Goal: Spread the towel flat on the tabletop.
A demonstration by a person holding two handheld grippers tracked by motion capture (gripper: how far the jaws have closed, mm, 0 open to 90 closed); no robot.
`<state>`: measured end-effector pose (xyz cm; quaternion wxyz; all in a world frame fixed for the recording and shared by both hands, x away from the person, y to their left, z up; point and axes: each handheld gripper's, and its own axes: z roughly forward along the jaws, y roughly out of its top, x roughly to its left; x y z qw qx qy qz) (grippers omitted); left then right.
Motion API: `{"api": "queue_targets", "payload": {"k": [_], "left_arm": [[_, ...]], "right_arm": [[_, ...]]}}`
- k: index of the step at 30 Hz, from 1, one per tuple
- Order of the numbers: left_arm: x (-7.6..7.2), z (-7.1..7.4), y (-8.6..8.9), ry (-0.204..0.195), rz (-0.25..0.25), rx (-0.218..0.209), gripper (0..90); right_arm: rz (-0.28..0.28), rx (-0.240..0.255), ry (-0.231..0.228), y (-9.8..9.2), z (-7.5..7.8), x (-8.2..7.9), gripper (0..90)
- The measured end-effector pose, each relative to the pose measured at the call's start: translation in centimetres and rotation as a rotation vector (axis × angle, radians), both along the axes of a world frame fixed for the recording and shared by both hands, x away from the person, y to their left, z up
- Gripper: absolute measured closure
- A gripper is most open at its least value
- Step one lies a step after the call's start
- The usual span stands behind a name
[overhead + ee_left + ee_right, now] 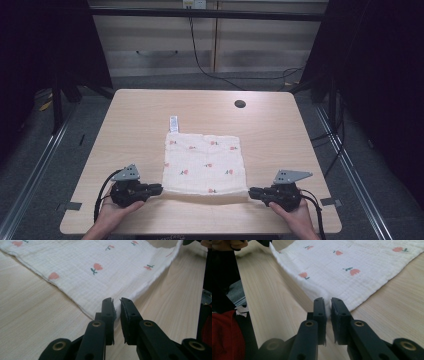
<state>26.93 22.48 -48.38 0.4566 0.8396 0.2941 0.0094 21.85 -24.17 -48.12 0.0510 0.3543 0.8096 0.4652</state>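
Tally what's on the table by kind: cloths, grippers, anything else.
Cloths: 1, white cloth with red flower print and a label at its far edge
Grippers: 2, left gripper and right gripper, one at each near corner of the cloth
Other loose items: 0
Total: 3

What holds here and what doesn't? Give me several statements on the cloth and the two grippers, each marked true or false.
1. The cloth lies spread on the table, with a white label at its far edge. True.
2. The cloth is printed with blue stars. False: it bears small red flowers.
3. The left gripper is at the cloth's near left corner and the right gripper at its near right corner. True.
4. The cloth covers the round hole in the table. False: the hole lies bare, beyond the cloth's far right corner.
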Motion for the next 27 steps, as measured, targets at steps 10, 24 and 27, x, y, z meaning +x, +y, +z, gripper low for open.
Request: {"api": "queue_targets", "payload": {"k": [10,24,27], "left_arm": [[1.5,0.2,1.2,0.047,0.068,-0.049,57.5],[3.7,0.4,-0.2,0.041,0.045,-0.013,42.1],[4.3,0.6,-0.6,0.032,0.038,-0.016,45.1]], "right_arm": [[-0.026,0.017,-0.001,-0.3,0.3,0.4,76.1],[-0.075,-0.006,0.012,1.5,0.1,3.4,63.6],[-0.071,-0.027,0.017,1.9,-0.1,3.9,61.7]]}}
